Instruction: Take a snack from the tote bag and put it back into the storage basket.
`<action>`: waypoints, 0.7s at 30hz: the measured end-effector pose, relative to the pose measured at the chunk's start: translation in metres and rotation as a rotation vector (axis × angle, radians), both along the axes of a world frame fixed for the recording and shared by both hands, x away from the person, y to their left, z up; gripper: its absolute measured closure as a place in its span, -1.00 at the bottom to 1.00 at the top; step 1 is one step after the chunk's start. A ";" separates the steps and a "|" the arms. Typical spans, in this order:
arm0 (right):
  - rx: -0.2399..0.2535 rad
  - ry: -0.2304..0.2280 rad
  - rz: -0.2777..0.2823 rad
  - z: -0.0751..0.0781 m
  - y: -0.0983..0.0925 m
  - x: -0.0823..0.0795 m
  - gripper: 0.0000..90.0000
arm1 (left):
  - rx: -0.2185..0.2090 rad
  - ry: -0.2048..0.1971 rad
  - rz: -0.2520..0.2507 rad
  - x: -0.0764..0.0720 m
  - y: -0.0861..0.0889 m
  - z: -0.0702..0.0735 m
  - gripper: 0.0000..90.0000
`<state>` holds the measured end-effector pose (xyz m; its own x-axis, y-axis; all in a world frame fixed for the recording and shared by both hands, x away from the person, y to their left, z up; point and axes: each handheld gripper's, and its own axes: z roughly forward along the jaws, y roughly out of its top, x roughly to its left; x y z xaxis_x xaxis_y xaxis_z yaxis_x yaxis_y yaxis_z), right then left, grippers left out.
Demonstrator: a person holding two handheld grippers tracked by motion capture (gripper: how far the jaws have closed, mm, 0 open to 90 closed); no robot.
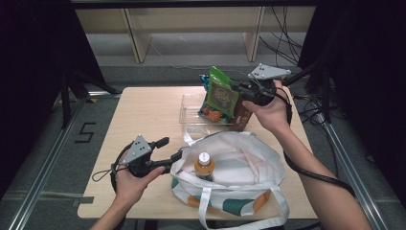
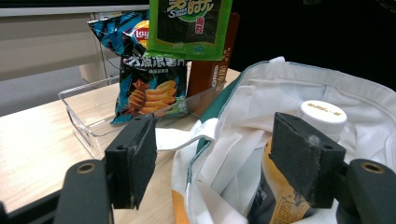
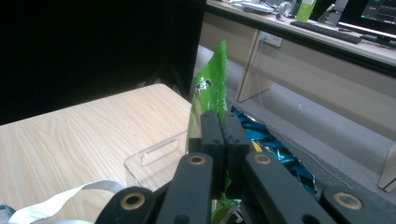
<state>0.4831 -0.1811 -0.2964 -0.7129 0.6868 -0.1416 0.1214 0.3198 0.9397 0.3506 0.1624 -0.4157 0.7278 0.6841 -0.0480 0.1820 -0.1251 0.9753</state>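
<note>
Canvas tote bag (image 1: 239,167), white with teal and orange patches, sits nearest you on the tabletop (image 1: 143,115), a white-capped bottle (image 1: 204,165) with a yellow label standing inside. Your left hand-held gripper (image 1: 170,151) stands apart, its jaws straddling the bag's rim without pinching it. Beyond the bag, a clear plastic tray (image 1: 189,112) holds a blue Lay's chip bag (image 2: 144,79) and a brown carton (image 2: 210,70). Your right hand-held gripper (image 1: 238,87) is clamped on the edge of a green snack packet (image 1: 221,93), held up over the tray; its front reads "Sheets" above Chinese characters. The tabletop is pale wood grain; a "5" (image 1: 85,132) marks the grey floor, wooden furniture legs behind.
</note>
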 end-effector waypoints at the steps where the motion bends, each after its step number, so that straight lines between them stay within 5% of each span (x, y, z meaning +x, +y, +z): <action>1: 0.002 0.007 -0.001 0.000 0.000 0.000 1.00 | -0.001 0.001 0.000 0.000 0.000 0.000 -0.31; 21: -0.021 -0.011 -0.016 -0.006 0.003 0.006 1.00 | -0.003 0.003 0.000 0.000 0.000 0.000 -0.31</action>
